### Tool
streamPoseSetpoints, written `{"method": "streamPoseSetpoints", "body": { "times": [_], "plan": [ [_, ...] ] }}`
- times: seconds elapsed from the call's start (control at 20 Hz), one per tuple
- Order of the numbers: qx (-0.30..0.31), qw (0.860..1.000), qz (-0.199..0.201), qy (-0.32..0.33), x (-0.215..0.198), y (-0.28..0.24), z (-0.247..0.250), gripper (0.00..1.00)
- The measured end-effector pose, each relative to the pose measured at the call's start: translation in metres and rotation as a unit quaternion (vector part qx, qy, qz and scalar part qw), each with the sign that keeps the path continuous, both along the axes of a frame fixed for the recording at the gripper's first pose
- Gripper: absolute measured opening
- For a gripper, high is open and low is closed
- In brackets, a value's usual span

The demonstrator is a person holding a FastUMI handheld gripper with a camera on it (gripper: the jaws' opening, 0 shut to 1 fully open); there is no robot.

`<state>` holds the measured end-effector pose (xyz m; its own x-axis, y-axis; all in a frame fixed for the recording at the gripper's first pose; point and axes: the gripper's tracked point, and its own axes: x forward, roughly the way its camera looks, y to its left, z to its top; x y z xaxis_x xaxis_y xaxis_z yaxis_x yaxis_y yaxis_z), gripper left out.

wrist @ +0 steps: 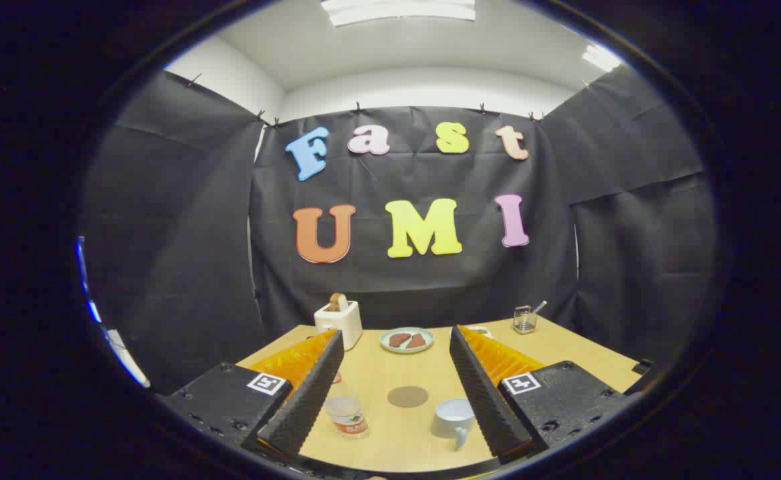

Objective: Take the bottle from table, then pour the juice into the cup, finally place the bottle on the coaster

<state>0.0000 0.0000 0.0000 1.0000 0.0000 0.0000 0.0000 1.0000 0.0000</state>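
Note:
My gripper (395, 347) is open, its two fingers spread wide above the wooden table (563, 350) with nothing between them. Below, close to the left finger, stands a small clear bottle (348, 417) with a label and a pale cap. A pale mug (453, 420) with its handle toward me sits next to the right finger. A round brown coaster (407, 396) lies flat between and a little beyond the bottle and the mug.
A white toaster (339, 321) holding a slice of bread stands at the table's far left. A plate (406, 339) with brown pieces sits mid-back. A small wire basket (525, 320) with a utensil is at the far right. Black cloth walls the table in.

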Motion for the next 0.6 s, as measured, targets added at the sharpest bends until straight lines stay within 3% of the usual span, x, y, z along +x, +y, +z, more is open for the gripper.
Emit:
{"method": "streamPoseSetpoints", "body": {
  "times": [0.6],
  "plan": [
    [-0.007, 1.0, -0.011, 0.005, -0.018, 0.006, -0.004, 1.0]
  ]
}}
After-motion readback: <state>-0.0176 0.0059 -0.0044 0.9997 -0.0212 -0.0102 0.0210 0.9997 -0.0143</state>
